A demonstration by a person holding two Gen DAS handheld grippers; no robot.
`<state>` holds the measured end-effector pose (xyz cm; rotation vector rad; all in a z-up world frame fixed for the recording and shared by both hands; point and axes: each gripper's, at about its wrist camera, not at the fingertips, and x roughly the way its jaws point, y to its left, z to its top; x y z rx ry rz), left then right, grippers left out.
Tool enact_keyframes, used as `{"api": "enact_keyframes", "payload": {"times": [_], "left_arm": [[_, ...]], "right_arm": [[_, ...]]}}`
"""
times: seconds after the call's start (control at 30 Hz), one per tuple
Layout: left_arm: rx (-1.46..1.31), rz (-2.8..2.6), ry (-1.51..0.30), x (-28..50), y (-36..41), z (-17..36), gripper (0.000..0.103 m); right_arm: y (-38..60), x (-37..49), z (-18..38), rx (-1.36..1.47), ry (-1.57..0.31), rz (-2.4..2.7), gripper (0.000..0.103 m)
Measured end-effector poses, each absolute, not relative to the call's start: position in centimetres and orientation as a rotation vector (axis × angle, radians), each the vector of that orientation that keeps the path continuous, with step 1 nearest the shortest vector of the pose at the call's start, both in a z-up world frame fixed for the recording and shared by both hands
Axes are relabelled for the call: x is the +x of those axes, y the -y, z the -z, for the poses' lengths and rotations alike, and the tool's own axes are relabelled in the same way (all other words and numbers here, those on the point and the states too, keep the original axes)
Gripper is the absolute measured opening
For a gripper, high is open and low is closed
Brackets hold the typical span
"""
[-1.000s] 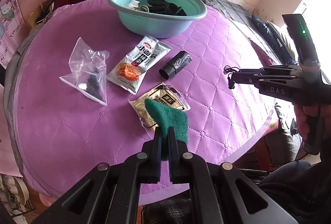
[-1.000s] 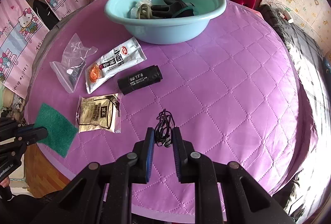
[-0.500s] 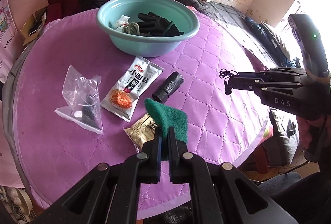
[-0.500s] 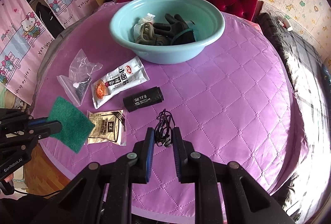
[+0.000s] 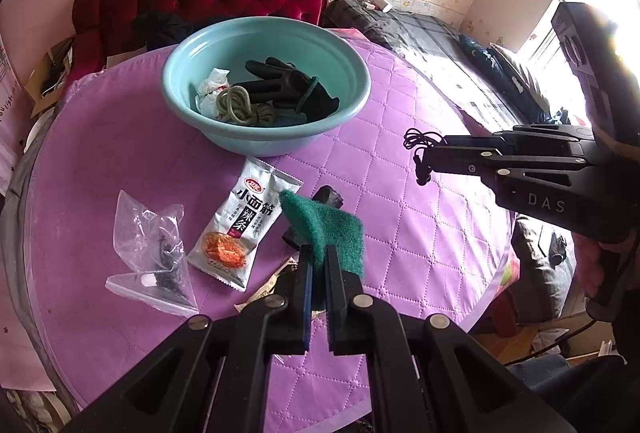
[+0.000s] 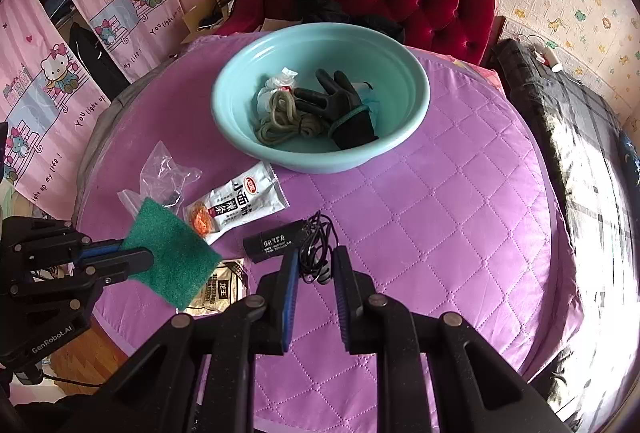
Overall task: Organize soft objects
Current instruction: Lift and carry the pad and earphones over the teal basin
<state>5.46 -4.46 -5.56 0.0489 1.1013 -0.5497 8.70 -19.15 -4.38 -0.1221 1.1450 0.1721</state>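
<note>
Carried closer to the teal basin [image 5: 264, 105] than a second ago, both. Left gripper [image 5: 316, 265] clamped on a coarse green scouring pad [image 5: 332, 229] (hiding the black roll [image 5: 330, 197]), above the quilted purple table [image 5: 400, 233]. Right gripper [image 6: 314, 265] pinching thin tangled black earphones [image 6: 316, 249], dangling.

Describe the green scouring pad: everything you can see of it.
The green scouring pad is a flat, roughly square sheet of coarse, fibrous dark-green material. The left gripper is shut on one edge, holding it in the air above the purple table cover, near the table's front edge. It flops slightly, its free corner curling. It hangs in front of the snack packets; only the fingers touch it.
</note>
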Motion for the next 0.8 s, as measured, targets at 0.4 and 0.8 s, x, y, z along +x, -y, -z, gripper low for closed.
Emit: {"api": "enact_keyframes", "payload": {"times": [0.4,0.8], "left_arm": [[0.068,0.566,-1.055,9.1,5.2,3.9,0.004],[0.088,0.559,-1.035,13.7,5.8,3.3,0.005]], "right_arm": [[18.7,12.5,2.8,-0.129,-1.119,-0.173,0.017],[18.4,17.1,2.5,-0.142,-1.116,-0.180,0.017]]}}
